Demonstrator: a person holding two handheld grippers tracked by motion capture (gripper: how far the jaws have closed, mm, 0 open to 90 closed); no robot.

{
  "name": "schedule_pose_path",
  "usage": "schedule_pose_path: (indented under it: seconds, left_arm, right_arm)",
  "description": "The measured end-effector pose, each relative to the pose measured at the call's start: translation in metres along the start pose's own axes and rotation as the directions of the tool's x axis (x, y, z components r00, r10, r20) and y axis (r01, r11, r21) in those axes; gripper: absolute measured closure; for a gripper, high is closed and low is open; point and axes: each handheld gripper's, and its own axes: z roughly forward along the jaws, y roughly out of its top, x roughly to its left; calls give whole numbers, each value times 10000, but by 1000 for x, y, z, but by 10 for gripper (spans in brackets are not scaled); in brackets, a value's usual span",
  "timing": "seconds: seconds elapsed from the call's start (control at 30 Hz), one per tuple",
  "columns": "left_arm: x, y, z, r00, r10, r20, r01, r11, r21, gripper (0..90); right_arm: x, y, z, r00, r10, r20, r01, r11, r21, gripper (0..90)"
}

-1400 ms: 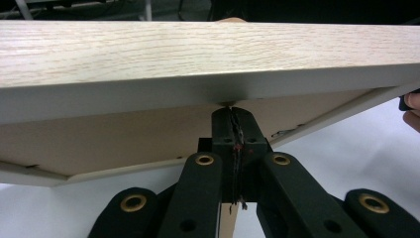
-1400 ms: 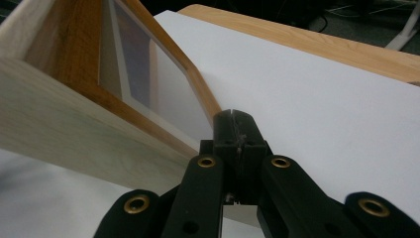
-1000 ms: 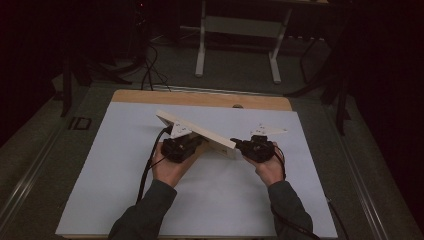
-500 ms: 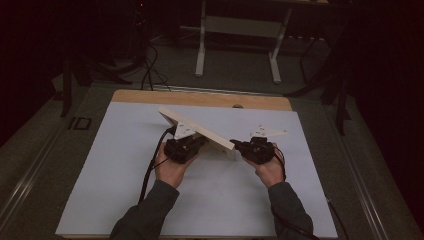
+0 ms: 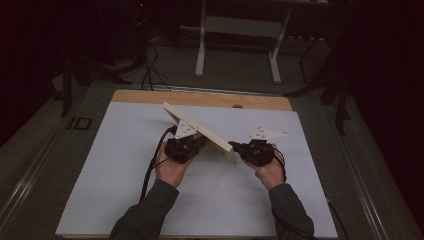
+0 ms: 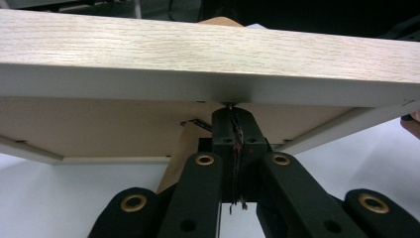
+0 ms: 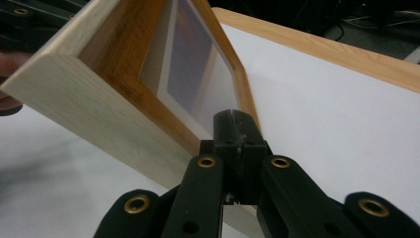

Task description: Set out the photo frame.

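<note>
Pressing closed fingers of left gripper (image 6: 233, 111) and right gripper (image 7: 236, 119) against tilted wooden frame (image 5: 200, 131).

A: High view dim; surroundings near black, only the white sheet (image 5: 125, 165) catches light. Slightly soft, grainy.

B: Gripper views brighter. Frame (image 6: 198, 44) lit from above, its underside shaded; near jaws out of focus.

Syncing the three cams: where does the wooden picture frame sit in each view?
High view: wooden picture frame at centre, tilted between both hands.
Left gripper view: its back and top edge span the upper half, above the shut claw.
Right gripper view: upper left, glass front facing the camera.
Shared landmark: white table sheet beneath the frame.
</note>
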Motion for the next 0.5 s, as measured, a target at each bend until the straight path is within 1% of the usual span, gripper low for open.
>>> schedule_pose_path:
  seconds: [0.2, 0.37, 0.5]
  left_arm:
    - [1, 0, 0, 10000, 87, -31, -87, 10000, -6, 900]
    - [3, 1, 0, 10000, 44, -64, -44, 10000, -6, 900]
    - [5, 1, 0, 10000, 63, -1, -63, 10000, 5, 900]
  right_arm:
    - [2, 0, 1, 9999, -50, -116, 50, 10000, 28, 900]
    - [7, 1, 2, 9990, -332, -313, 335, 9994, 102, 900]
    - [10, 2, 4, 9979, -480, -426, 486, 9987, 145, 900]
